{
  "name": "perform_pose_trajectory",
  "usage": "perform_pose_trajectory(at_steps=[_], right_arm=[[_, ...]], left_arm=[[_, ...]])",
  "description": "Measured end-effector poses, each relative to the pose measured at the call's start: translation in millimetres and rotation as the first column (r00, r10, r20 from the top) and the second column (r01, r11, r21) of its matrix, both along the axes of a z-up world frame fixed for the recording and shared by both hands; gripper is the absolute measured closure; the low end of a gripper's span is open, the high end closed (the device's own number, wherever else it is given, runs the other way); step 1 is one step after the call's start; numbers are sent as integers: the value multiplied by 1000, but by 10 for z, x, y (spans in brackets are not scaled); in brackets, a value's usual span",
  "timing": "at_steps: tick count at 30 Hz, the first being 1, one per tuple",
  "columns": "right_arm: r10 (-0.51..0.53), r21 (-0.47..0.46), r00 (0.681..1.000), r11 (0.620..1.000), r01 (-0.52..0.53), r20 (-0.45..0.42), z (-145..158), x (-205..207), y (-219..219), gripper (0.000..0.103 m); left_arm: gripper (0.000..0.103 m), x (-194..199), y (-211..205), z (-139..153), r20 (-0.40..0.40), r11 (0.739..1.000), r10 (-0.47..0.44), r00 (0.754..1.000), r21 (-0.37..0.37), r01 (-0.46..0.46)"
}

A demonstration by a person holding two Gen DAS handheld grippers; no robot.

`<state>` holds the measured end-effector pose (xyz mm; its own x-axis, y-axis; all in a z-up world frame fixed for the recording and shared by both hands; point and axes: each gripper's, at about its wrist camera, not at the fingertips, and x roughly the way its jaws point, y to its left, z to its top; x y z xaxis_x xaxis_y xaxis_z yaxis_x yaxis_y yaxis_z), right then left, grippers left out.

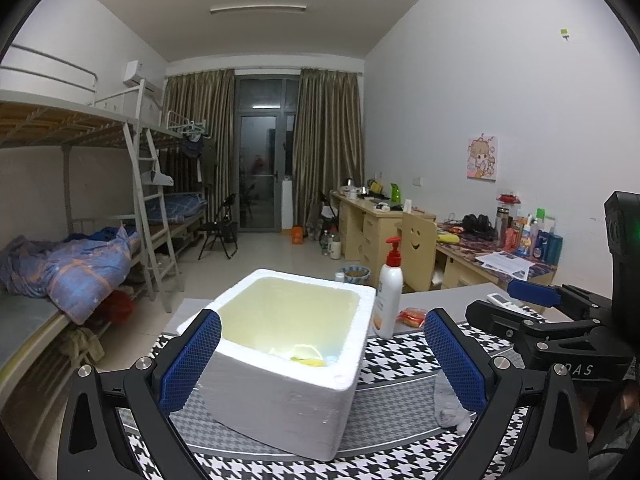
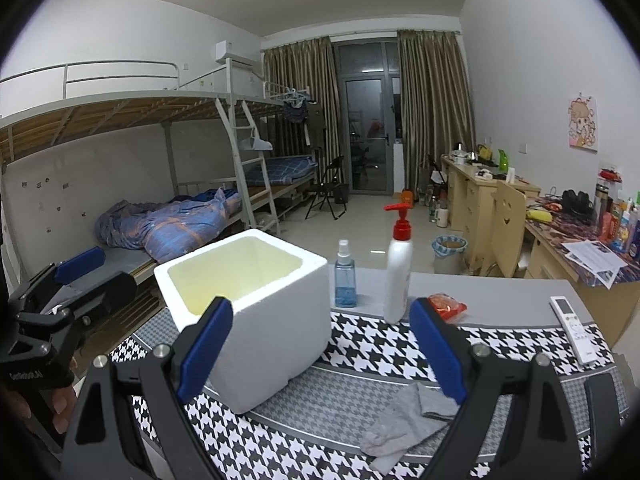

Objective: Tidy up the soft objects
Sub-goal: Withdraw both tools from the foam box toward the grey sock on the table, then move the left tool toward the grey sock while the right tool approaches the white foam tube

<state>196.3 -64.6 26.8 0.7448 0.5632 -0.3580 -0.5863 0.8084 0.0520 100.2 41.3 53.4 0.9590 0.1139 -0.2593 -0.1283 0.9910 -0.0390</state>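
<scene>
White foam box [image 1: 280, 392] holding a yellow item [image 1: 308, 361], crumpled grey sock [image 2: 404, 420] on houndstooth bench [image 2: 360, 348], both grippers' fingers [image 1: 196, 360] spread, empty

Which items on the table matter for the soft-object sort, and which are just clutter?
Job:
white foam box
grey sock
yellow item inside the box

Lying about:
pump bottle
blue spray bottle
orange packet
remote control
</scene>
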Motion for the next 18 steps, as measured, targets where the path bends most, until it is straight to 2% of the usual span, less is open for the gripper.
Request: perform_pose_trajectory(at_steps=[18], right_arm=[[-83,32,997,996,83,0,-3,-24,-416,10]], left_arm=[[1,75,-279,-15,-15,998,-68,998,15,68]])
